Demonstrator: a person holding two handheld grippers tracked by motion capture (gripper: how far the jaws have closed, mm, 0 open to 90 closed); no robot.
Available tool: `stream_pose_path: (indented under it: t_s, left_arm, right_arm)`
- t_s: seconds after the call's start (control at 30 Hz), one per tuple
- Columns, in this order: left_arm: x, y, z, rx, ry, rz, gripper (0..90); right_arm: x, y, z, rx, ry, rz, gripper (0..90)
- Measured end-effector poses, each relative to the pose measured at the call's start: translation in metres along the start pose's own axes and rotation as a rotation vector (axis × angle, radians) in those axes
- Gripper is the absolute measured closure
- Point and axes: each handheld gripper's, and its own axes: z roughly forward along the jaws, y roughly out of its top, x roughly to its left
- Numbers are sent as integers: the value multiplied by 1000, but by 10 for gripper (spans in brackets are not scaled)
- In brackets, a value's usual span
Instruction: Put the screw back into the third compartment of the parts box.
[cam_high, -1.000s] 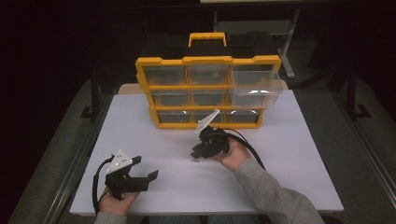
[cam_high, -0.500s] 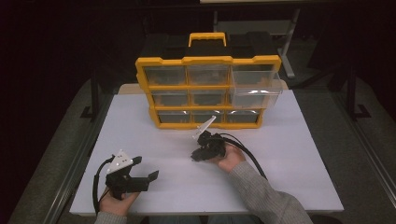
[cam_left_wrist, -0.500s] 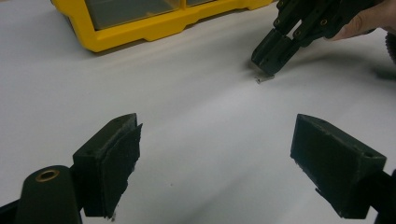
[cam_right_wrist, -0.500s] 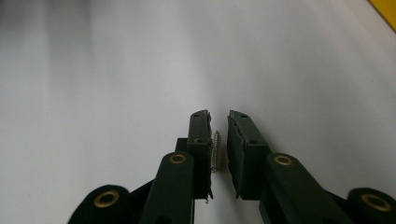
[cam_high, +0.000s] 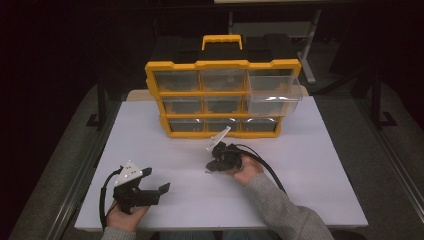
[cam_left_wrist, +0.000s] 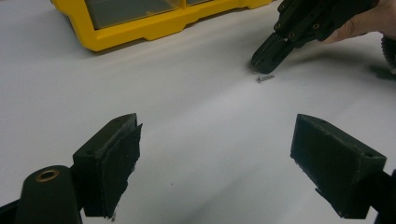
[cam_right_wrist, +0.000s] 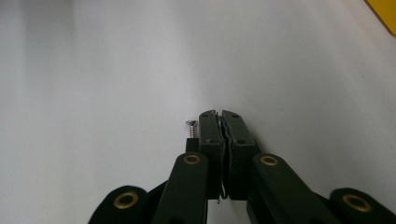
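Note:
A small silver screw (cam_right_wrist: 189, 125) lies on the white tabletop (cam_high: 320, 165). My right gripper (cam_right_wrist: 222, 116) points down at the table with its tips close by the screw. Its jaws have just been closing and now meet with nothing between them; the screw rests just outside the left jaw. From the left gripper view the same screw (cam_left_wrist: 265, 79) sits right beneath the right gripper (cam_left_wrist: 264, 60). My left gripper (cam_high: 156, 180) rests near the front left of the table, open and holding nothing.
A yellow parts organizer (cam_high: 222, 65) with clear drawers stands at the back of the table. Its upper right drawer (cam_high: 275, 100) is pulled out. Dark floor and metal frame rails surround the table.
The right gripper has sunk toward the tabletop and a little nearer the person. The left gripper has kept still.

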Motion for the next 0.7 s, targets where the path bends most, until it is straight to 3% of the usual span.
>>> stream_pose_path:
  t_s: [0.17,0.4,0.6,0.63,0.7]
  left_arm:
    - [0,0,0,-2,1,-2,150]
    - [-1,0,1,-5,-2,8,150]
    - [-1,0,1,-1,-1,4,150]
    - [-1,0,1,-3,-1,0,150]
    - [-2,0,1,-4,-1,2,150]
  right_arm:
    - [1,1,-7,-27,37,15,870]
    - [10,9,-33,-58,72,10,870]
    - [21,21,-61,-73,86,-27,870]
    - [24,26,-71,-86,92,-52,870]
    - [28,30,-77,-89,100,-48,870]
